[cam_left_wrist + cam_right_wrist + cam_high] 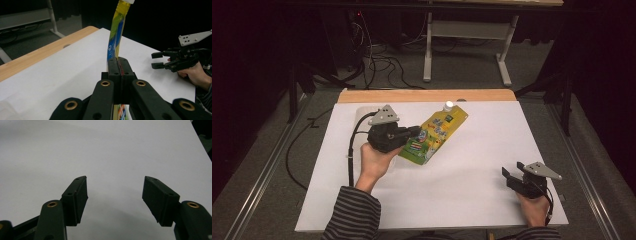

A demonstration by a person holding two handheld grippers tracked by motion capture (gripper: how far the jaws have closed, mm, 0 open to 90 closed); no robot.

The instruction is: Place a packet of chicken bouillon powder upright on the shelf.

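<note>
The yellow juice pouch (435,134) is over the middle of the white bench (462,190), tilted, with its white cap (448,105) pointing away from me. My left tongs (414,133) are squeezed tight on its edge. My right tongs (510,174) sit wide open, holding nothing, near the bench's right corner.

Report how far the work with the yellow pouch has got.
Done: the left gripper is shut on the yellow pouch, pinching its flat edge. In hand: the pouch is held tilted, white cap pointing away. Left: the right gripper, jaws open, rests on the white sheet near its right edge, holding nothing.
</note>
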